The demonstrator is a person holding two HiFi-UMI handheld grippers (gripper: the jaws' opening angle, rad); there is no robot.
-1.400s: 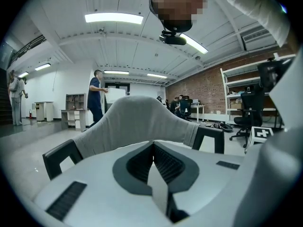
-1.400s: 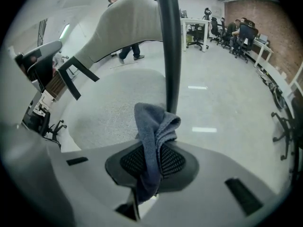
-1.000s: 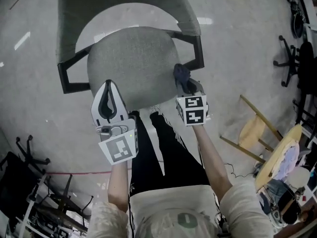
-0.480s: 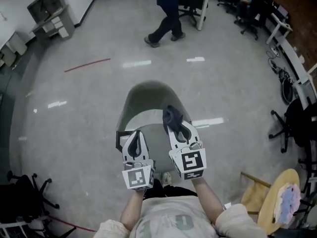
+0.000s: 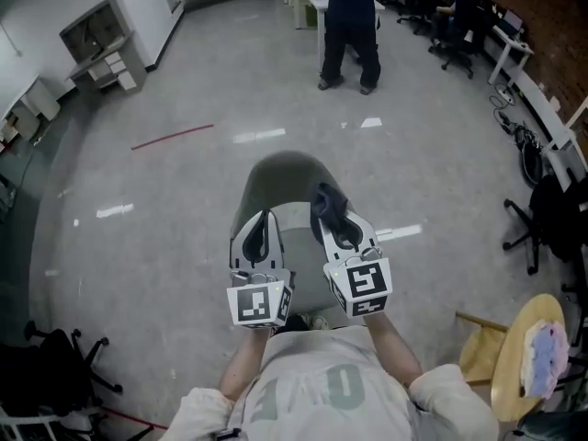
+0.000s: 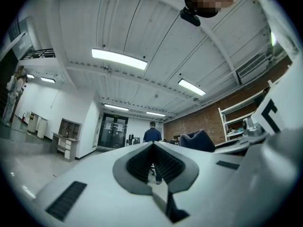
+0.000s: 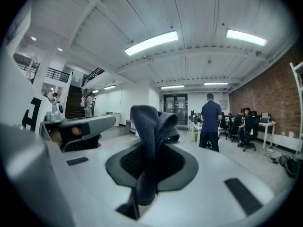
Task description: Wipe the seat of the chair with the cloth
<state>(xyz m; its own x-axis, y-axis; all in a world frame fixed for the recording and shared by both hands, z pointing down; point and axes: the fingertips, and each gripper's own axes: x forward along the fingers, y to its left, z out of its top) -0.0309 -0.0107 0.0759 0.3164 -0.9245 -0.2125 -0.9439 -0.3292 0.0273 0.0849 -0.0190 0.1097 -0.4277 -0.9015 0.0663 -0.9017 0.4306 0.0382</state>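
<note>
The grey chair (image 5: 278, 184) stands straight ahead of me in the head view, its seat (image 5: 300, 248) mostly hidden behind both grippers. My right gripper (image 5: 332, 213) is shut on the dark blue cloth (image 5: 325, 200), which sticks up past its tips over the chair. In the right gripper view the cloth (image 7: 150, 125) hangs folded between the jaws of that gripper (image 7: 147, 148). My left gripper (image 5: 259, 231) is held beside it, above the seat's left part. Its jaws are shut with nothing between them in the left gripper view (image 6: 154, 145). Both grippers point out level into the room.
A person in dark blue (image 5: 349, 28) stands at a desk far ahead. Black office chairs (image 5: 544, 220) line the right side. A wooden chair and round table (image 5: 516, 367) sit at the near right, a black chair base (image 5: 48, 377) at the near left. A red floor line (image 5: 173, 136) runs far left.
The head view has swung up from the seat to the room. Both grippers have lifted off the seat and now point level, the cloth still in the right one. The distant person walked right.
</note>
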